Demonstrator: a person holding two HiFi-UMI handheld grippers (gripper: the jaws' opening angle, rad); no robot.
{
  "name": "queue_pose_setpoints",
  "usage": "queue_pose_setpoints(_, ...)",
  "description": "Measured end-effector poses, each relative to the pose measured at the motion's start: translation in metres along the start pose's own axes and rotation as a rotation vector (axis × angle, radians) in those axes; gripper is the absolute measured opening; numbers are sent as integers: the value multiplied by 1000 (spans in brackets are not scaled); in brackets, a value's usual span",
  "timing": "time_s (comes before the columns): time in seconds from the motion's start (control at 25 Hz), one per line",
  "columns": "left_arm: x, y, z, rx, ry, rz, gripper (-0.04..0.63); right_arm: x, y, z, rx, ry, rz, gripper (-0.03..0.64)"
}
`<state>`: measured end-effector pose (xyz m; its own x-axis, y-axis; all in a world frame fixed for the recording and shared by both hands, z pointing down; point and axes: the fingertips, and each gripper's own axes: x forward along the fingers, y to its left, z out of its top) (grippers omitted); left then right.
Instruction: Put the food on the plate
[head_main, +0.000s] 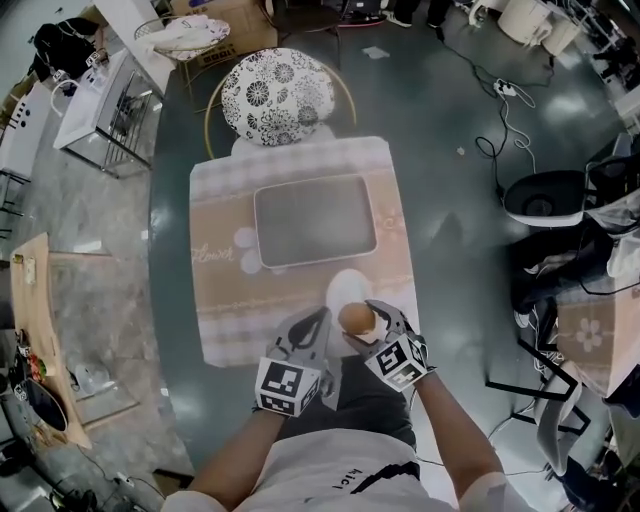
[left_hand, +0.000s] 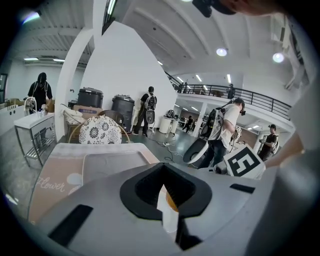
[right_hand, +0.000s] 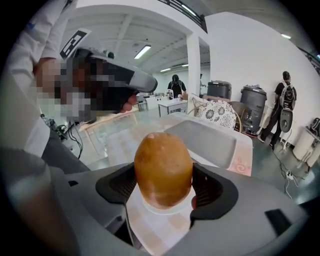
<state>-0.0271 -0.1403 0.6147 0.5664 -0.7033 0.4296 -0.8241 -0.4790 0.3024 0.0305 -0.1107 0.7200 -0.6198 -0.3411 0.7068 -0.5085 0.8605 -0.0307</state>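
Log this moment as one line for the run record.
right gripper: shut on potato | potato: held over white plate, not released | left gripper: shut, empty | stage: placing

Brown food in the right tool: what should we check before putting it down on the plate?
1. Grip: the brown food sits firmly between the pads of the right tool: ok.
2. Aim: the white plate shows right under the food in the right gripper view: ok.
3. Room on the plate: nothing else shows on it: ok.
4. Left tool: shut, empty, off to the plate's side: ok.
5. Gap between food and plate: cannot tell.
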Motion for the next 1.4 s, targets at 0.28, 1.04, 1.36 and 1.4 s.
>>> queue_pose_setpoints(0.28, 25, 15, -31, -19, 17, -2, 5, 33, -1, -27, -39, 44, 17, 337)
queue_pose_setpoints(1.04, 41, 30, -56, -44, 24, 6, 5, 85, -6, -75, -156, 289, 48, 337)
queue_pose_setpoints(1.36, 32, 28, -50, -46, 39, 11, 5, 69, 1, -68, -120, 297, 86, 337)
queue_pose_setpoints(1.4, 31, 26, -47, -43, 40, 10, 5, 64, 1, -65, -117, 294, 82, 337)
